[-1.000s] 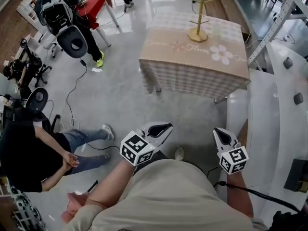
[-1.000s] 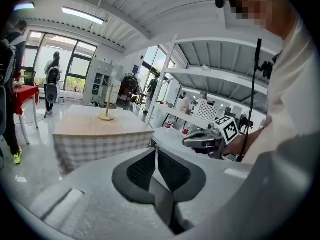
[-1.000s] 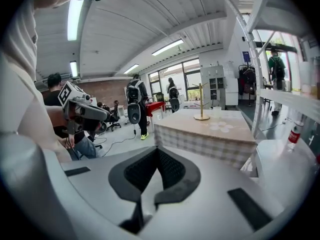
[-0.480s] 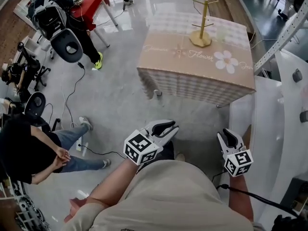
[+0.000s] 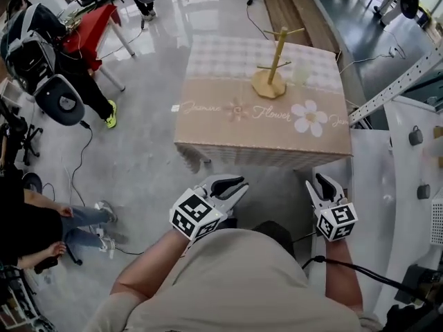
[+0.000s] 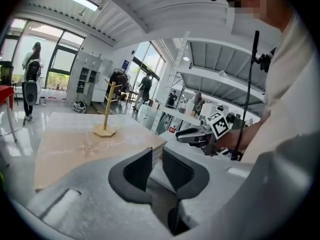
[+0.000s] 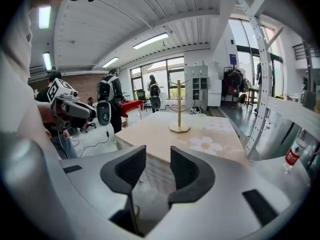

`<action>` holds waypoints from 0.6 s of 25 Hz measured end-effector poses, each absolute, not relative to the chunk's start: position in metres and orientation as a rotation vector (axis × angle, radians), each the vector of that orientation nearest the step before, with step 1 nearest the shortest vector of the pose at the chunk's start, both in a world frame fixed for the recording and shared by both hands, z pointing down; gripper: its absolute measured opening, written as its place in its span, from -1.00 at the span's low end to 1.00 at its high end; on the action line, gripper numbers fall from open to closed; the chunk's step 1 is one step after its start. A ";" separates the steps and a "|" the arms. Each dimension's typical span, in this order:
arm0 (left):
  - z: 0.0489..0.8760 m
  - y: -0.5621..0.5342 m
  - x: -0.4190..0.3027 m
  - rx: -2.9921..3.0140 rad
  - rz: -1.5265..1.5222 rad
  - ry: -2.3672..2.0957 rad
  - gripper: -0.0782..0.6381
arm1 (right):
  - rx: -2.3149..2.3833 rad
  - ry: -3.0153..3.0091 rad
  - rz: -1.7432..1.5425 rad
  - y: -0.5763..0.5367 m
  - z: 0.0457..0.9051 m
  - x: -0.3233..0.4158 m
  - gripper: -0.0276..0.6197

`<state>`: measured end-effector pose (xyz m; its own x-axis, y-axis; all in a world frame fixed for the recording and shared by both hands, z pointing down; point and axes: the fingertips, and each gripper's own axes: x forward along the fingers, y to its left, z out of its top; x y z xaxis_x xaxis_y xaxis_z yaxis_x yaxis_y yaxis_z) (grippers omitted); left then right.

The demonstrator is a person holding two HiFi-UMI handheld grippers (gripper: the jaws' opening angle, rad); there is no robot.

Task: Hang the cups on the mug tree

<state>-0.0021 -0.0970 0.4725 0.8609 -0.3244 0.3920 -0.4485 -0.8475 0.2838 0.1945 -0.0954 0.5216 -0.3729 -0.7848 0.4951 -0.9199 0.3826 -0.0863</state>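
Note:
A wooden mug tree (image 5: 272, 61) stands toward the far side of a cloth-covered table (image 5: 228, 109), with a pale translucent cup (image 5: 301, 71) just right of it. Both grippers hang in front of the table's near edge, well short of the tree and cup. My left gripper (image 5: 232, 184) is open by a narrow gap (image 6: 156, 161) and holds nothing. The right gripper (image 5: 325, 185) is opening, with nothing between its pads (image 7: 158, 166). The right gripper view shows the tree (image 7: 179, 109) and the cup (image 7: 200, 120) ahead. In the left gripper view the tree (image 6: 107, 111) stands far off.
A person (image 5: 28, 227) sits on the floor at the left, near office chairs (image 5: 62, 102) and a red table (image 5: 90, 30). White shelving (image 5: 408, 151) runs along the right. Cables trail over the glossy floor.
The table has come much closer and now lies just ahead of both grippers. The right gripper's jaws have parted. The seated person has slid toward the left edge.

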 end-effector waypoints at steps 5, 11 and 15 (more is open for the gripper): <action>0.473 -0.149 -0.003 2.655 0.455 -0.560 -0.70 | 1.508 -2.231 0.491 -0.167 0.530 0.207 -0.36; 0.479 -0.197 0.007 2.585 0.457 -0.643 -0.76 | 1.489 -2.243 0.510 -0.269 0.551 0.240 -0.27; 0.469 -0.230 0.029 2.545 0.438 -0.726 -0.76 | 1.457 -2.256 0.504 -0.342 0.568 0.271 -0.18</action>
<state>0.0288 -0.2303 0.4695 0.8106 -0.4144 0.4138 -0.5593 -0.7574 0.3370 0.2713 -0.3416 0.5677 -0.3720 -0.7708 0.5173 -0.9176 0.3894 -0.0796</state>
